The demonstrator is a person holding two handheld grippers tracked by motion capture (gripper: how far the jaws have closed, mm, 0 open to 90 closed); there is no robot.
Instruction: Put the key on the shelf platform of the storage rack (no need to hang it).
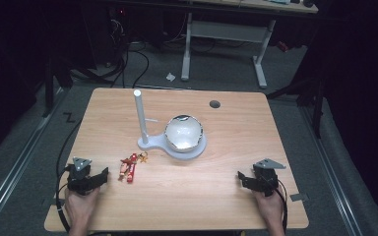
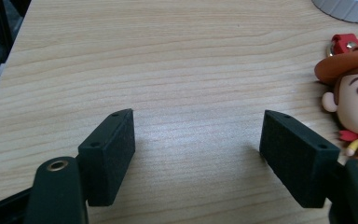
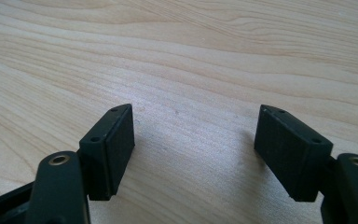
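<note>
Left gripper (image 1: 98, 177): fingers were held apart, near-left on the light wooden desk (image 1: 236, 196).
Right gripper (image 1: 241, 178): fingers were held apart, near-right.
Cowboy figure keychain (image 1: 129, 167): was laid just right of the left gripper.

A small cowboy-figure keychain with brown hat, round smiling face and red scarf (image 2: 354, 98) lies flat on the wooden bench (image 1: 216, 191), near a white stand with upright post (image 1: 140, 118) whose round base carries what seems a shiny silver bowl (image 1: 183, 132).
</note>
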